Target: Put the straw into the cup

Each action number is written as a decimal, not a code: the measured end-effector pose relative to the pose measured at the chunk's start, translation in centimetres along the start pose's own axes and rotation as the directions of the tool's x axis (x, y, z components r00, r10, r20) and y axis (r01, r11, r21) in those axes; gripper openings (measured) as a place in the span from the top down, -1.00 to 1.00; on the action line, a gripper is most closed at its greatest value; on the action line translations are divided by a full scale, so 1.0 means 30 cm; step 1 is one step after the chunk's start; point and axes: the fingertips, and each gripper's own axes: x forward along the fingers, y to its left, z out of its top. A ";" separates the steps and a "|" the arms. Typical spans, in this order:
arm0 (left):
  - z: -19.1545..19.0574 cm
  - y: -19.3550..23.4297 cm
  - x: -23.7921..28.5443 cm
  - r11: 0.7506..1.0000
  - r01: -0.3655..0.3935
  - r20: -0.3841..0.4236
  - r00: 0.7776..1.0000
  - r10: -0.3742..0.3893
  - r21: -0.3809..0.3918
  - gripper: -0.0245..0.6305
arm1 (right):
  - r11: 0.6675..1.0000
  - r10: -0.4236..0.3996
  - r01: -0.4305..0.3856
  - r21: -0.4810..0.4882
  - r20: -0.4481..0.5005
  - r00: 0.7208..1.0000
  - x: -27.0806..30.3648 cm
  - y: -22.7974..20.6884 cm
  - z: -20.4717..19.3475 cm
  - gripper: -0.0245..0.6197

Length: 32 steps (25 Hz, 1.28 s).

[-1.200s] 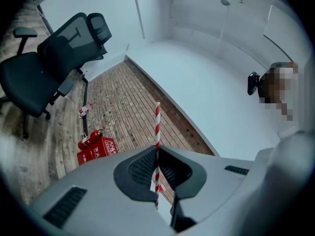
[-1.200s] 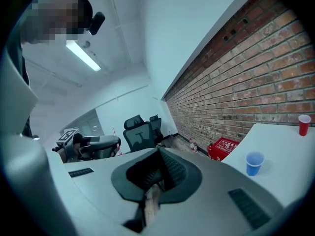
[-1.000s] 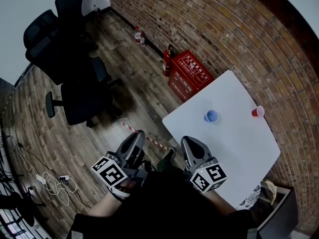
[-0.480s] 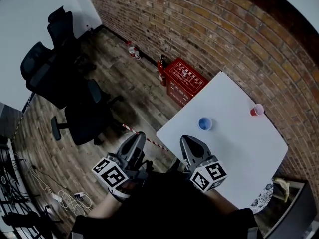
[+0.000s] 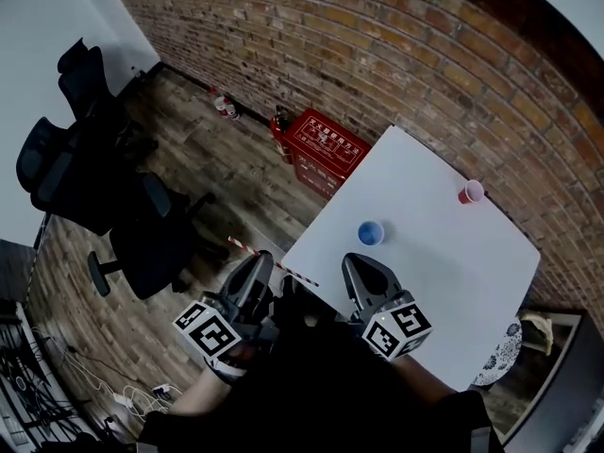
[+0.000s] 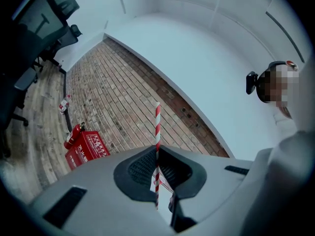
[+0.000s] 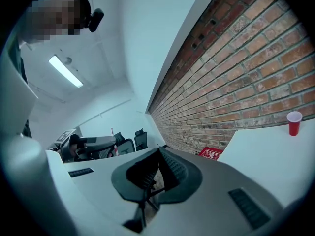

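Note:
My left gripper (image 5: 261,256) is shut on a red-and-white striped straw (image 5: 294,274), which lies crosswise at its tips in the head view. In the left gripper view the straw (image 6: 157,132) stands up between the closed jaws of the left gripper (image 6: 157,150). My right gripper (image 5: 356,260) is shut with nothing in it, at the near edge of the white table (image 5: 444,272). A blue cup (image 5: 370,233) stands upright on the table just beyond the right gripper. A red cup (image 5: 470,192) sits at the far side by the wall. The right gripper view shows the closed right gripper (image 7: 158,152) and the red cup (image 7: 294,123).
A red box (image 5: 319,149) and a fire extinguisher (image 5: 279,121) stand on the wooden floor against the brick wall, left of the table. Black office chairs (image 5: 85,177) fill the left. Cables (image 5: 142,399) lie on the floor at lower left.
The head view has swung, so the table and both cups sit further left and nearer to the grippers. Both grippers stay shut, the straw still in the left one.

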 end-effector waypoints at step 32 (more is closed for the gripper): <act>-0.149 0.106 0.531 0.941 0.321 -0.530 0.783 -0.326 -0.106 0.84 | 0.786 -0.589 0.545 0.291 0.087 0.803 -0.024 -0.303 -0.080 0.85</act>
